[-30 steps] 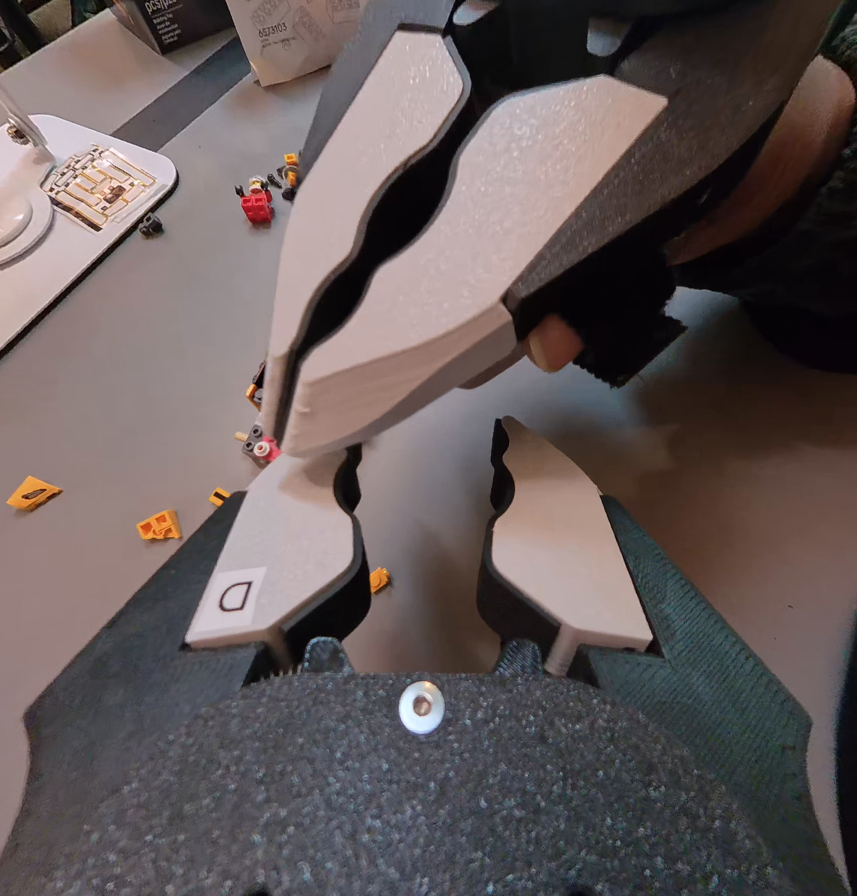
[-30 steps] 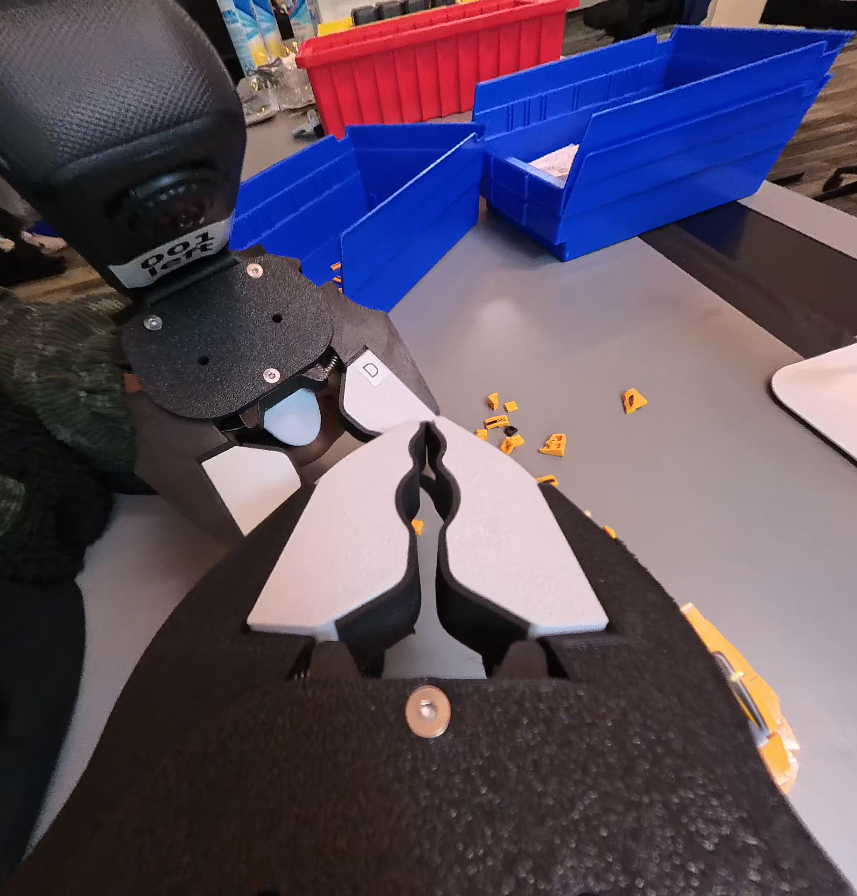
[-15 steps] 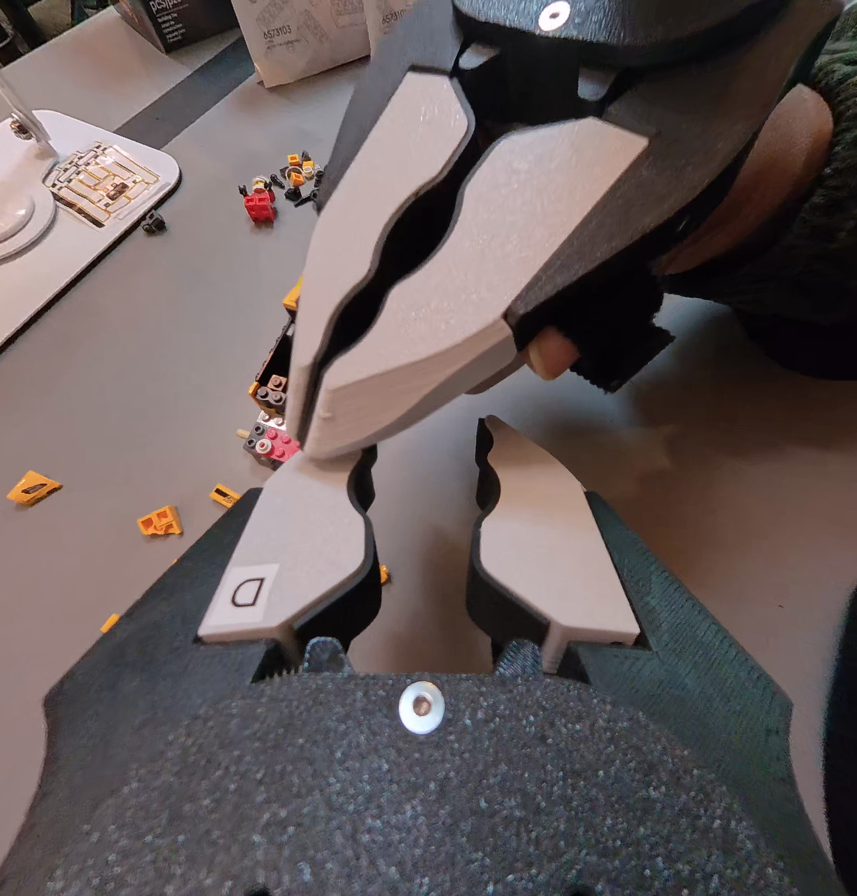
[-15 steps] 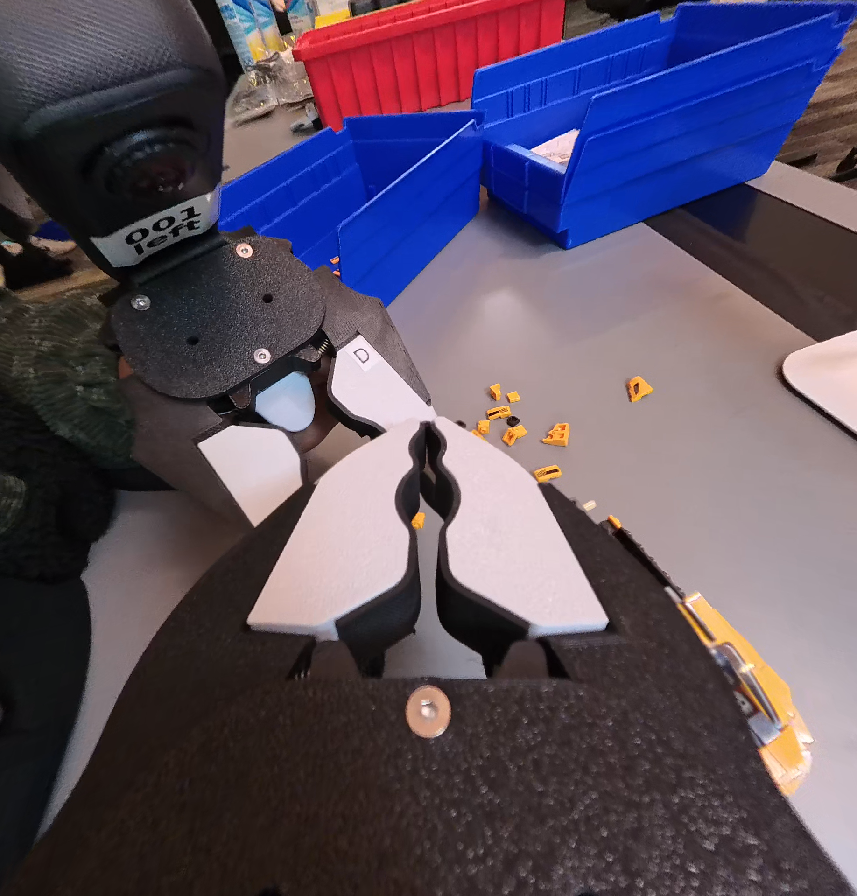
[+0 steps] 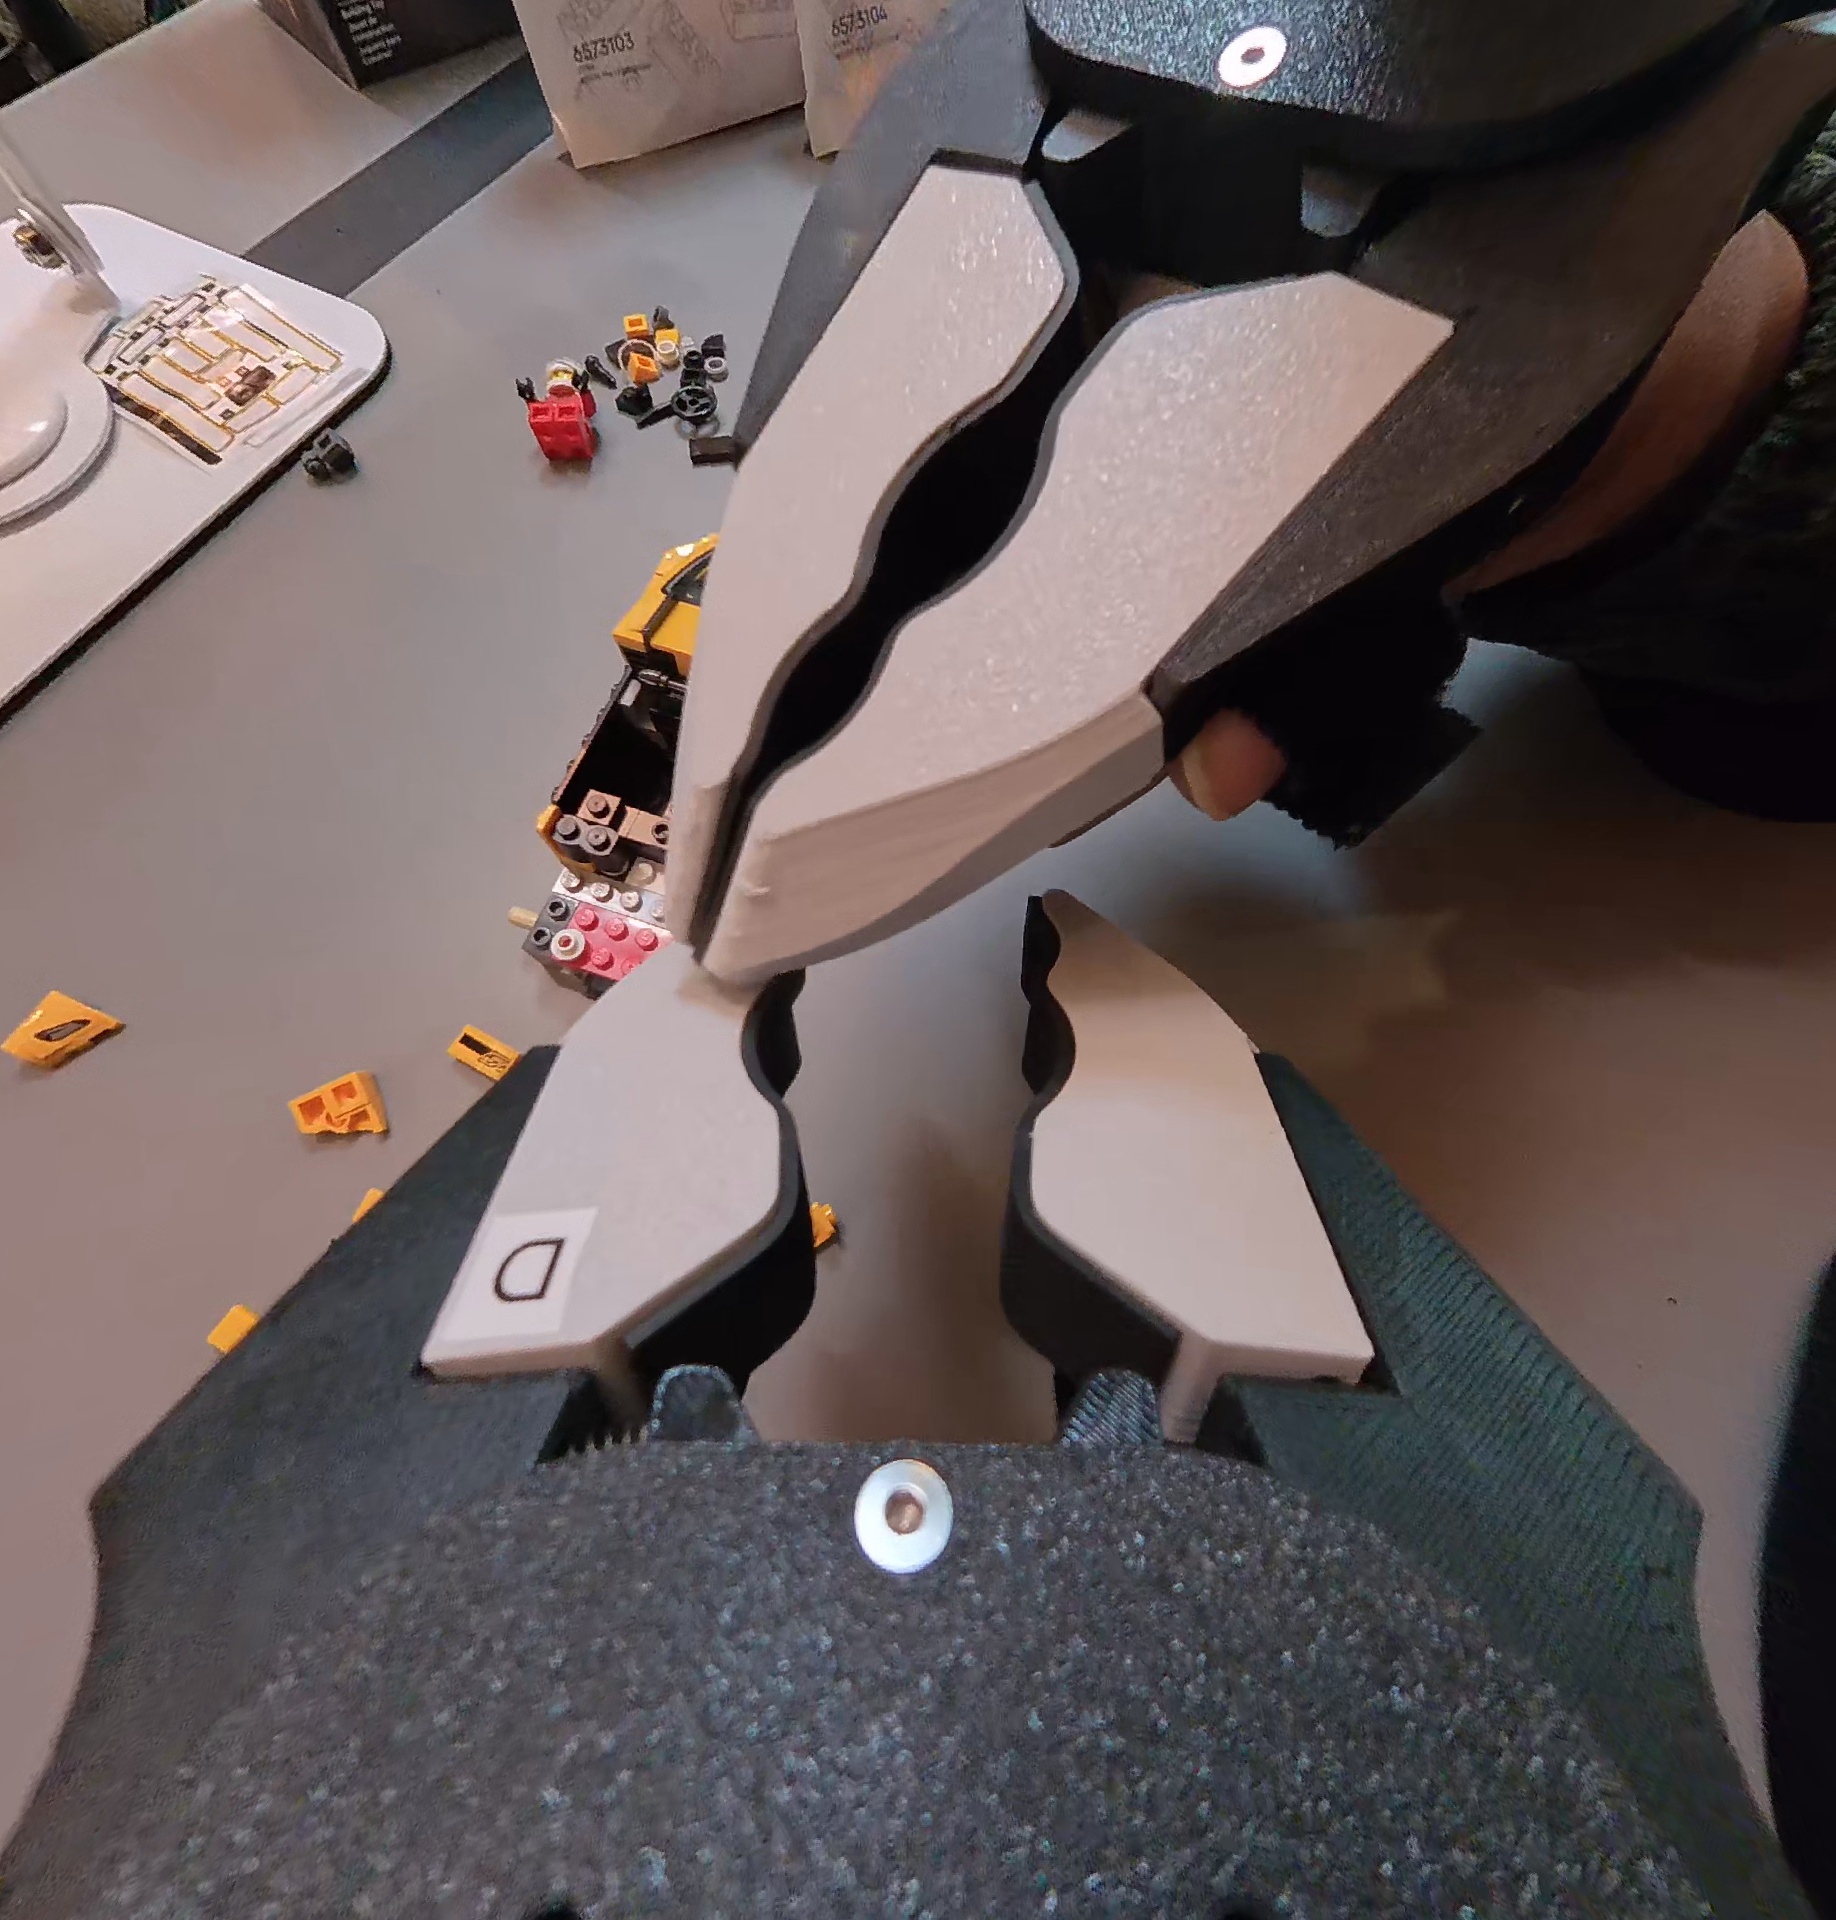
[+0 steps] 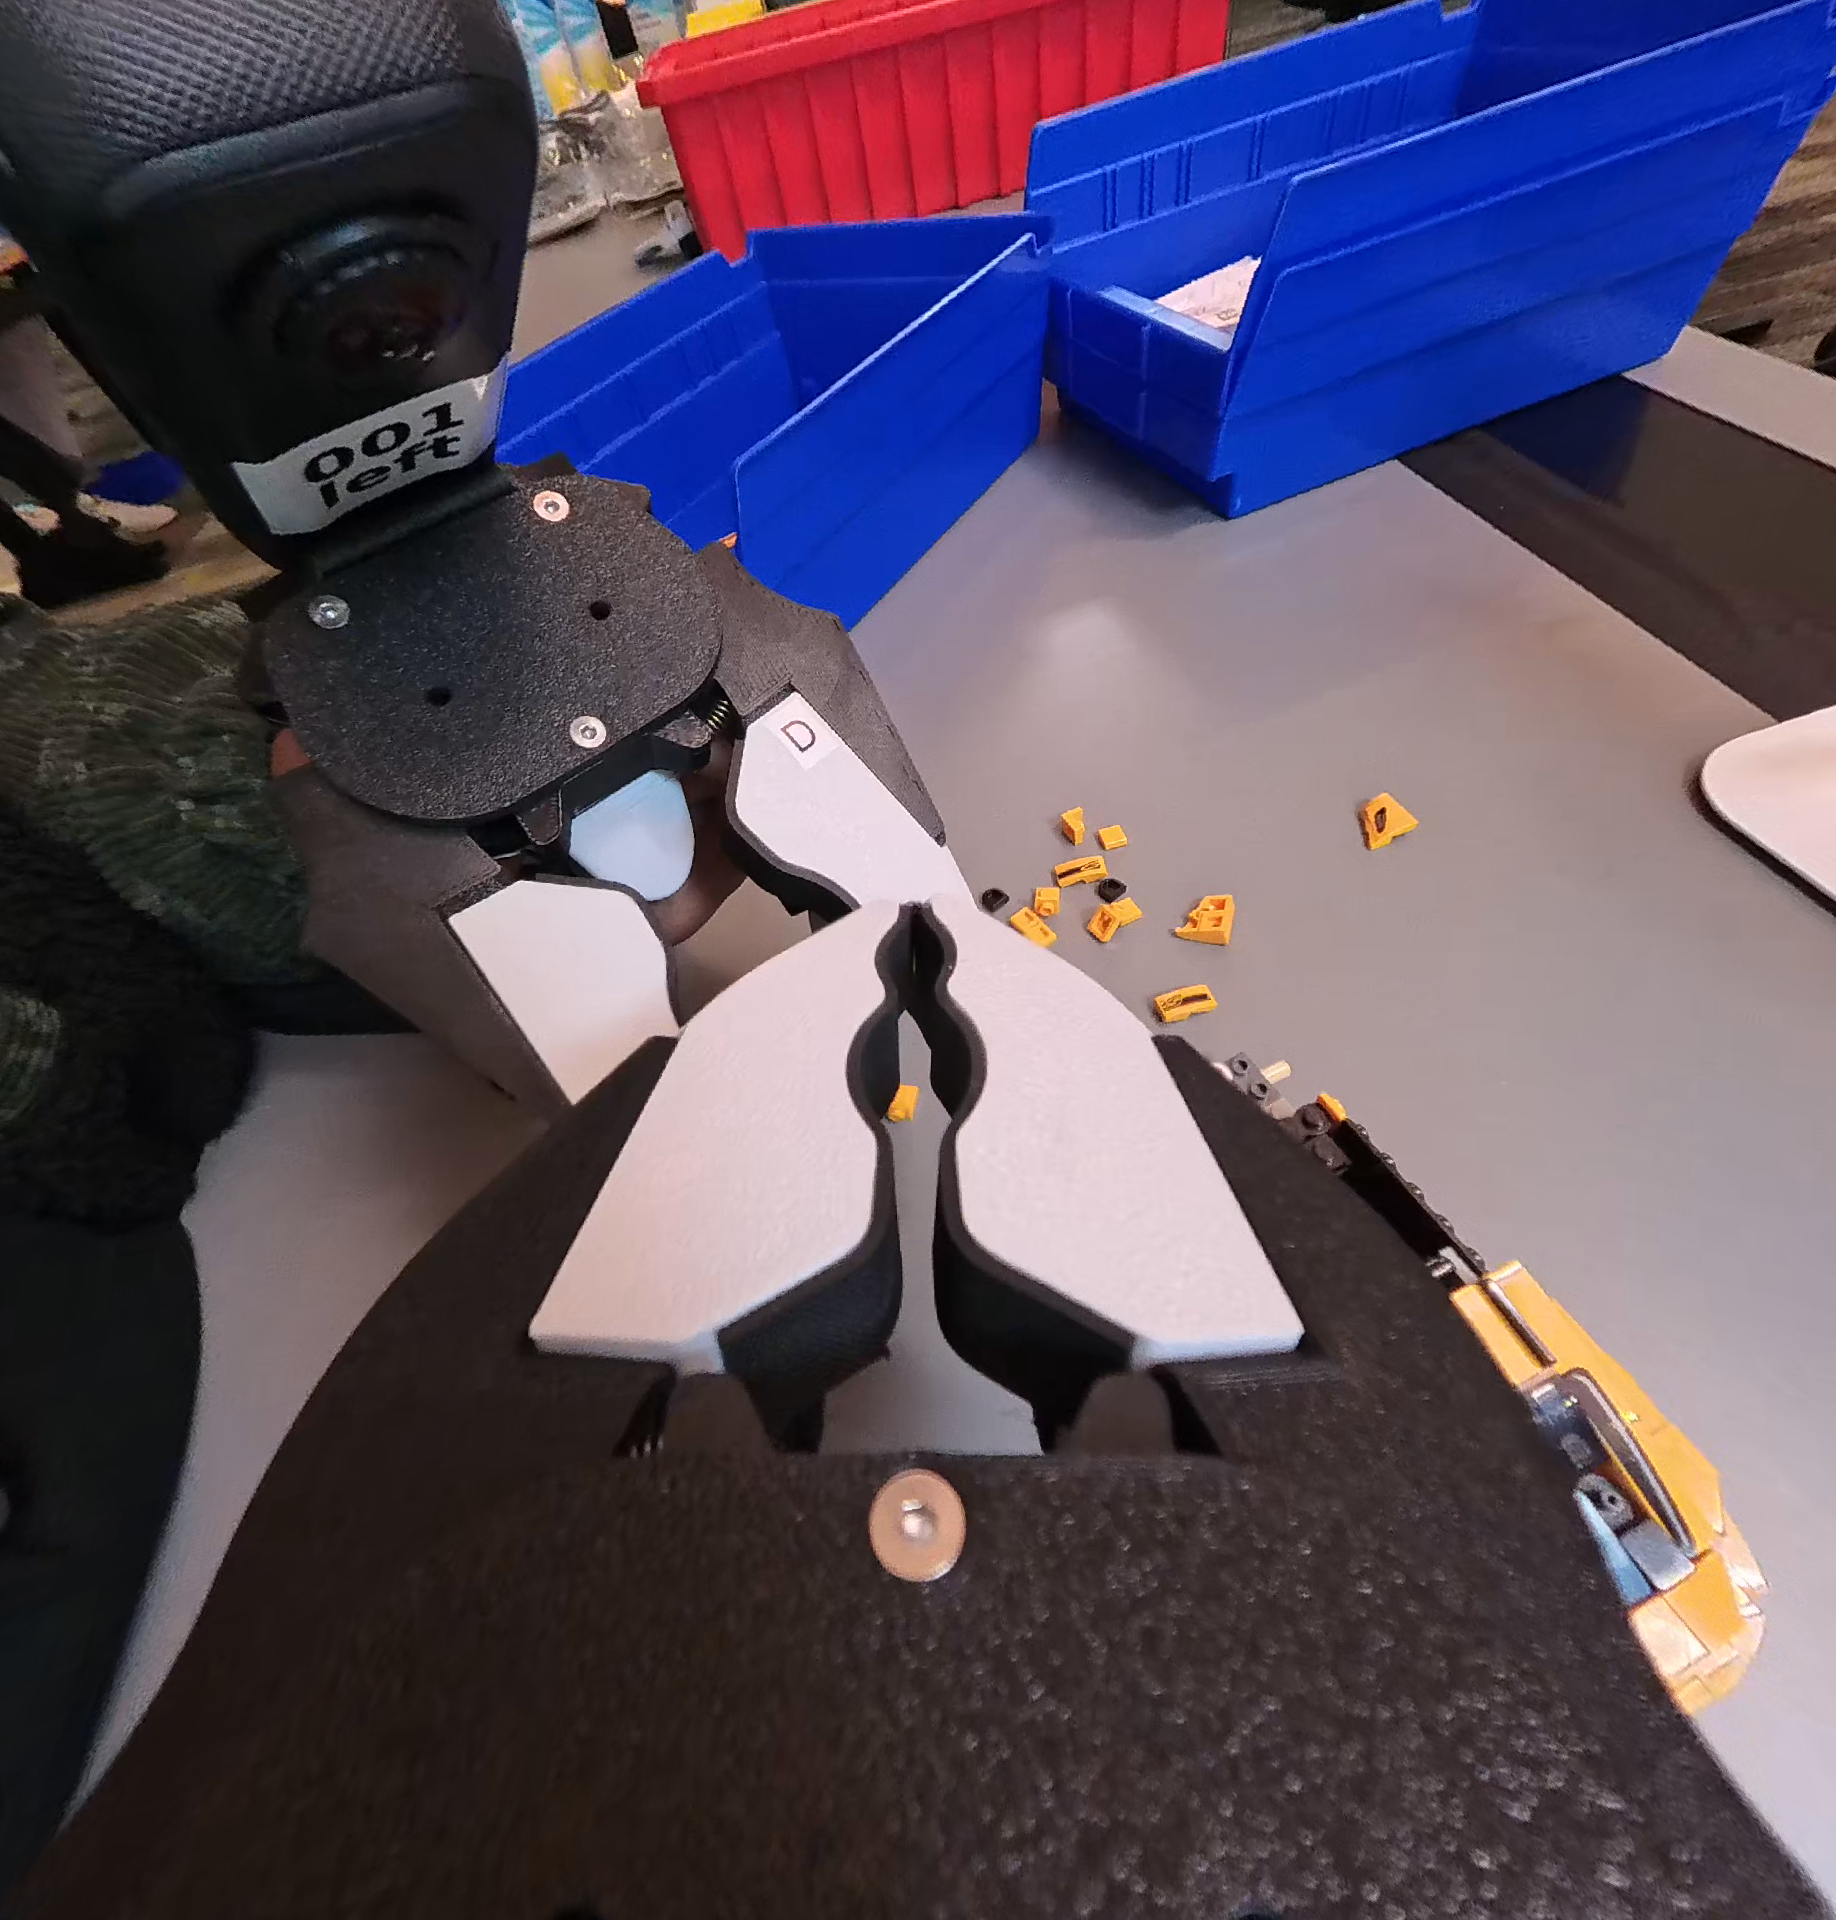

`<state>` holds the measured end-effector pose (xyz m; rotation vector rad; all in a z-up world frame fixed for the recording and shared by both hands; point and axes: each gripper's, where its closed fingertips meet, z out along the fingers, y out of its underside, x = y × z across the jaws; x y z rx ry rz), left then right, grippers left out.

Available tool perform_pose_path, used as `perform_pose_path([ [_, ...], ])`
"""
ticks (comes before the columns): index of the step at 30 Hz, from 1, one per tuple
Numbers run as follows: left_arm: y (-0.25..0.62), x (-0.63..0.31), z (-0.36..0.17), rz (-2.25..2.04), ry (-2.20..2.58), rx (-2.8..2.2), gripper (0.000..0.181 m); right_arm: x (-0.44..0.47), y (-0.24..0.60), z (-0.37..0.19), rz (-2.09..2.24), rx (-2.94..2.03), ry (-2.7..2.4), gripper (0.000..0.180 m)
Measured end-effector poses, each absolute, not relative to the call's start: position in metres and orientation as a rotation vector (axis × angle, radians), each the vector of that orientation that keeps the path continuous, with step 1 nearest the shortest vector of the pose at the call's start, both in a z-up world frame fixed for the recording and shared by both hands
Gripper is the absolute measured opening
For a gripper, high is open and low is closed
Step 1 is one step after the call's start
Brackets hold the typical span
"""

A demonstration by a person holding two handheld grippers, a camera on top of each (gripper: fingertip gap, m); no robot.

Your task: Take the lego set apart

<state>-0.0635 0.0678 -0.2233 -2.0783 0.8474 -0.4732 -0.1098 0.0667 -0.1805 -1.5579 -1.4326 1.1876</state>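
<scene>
- The left gripper stands with its two pale fingers spread wide and only bare grey table between them.
- The right gripper is clenched, its tips meeting with nothing caught between them; in the left wrist view those tips rest against the tip of the left gripper's left-hand finger.
- One small orange piece lies on the table under the closed fingers, seen through the gap behind the tips.
- The lego car lies on the table just past the left gripper's left finger, partly hidden behind the right gripper. It is half stripped: an orange-yellow shell at the far end, an open black interior, dark studded plates, and a pink and grey studded block at the near end.
- In the right wrist view the car sits just right of that gripper, its orange body with a grey windscreen strip.
- Loose orange pieces are scattered ahead of the right gripper's tips.
- Farther off, beyond the car, sits a cluster of small black and orange parts with a red minifigure.
- Blue bins and a red bin stand at the table's far edge.
</scene>
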Motion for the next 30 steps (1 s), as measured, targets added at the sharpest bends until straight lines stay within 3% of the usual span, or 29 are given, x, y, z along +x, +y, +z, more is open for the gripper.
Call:
perform_pose_path([
  [9,0.069,-0.065,-0.226,-0.469,0.842,-2.091,0.042,-0.081,0.105,-0.090,0.990,-1.216,-0.984,0.000],
  [30,0.071,-0.068,-0.228,-0.467,0.813,-2.105,0.042,-0.094,0.086,-0.123,1.021,-1.298,-1.216,0.000],
])
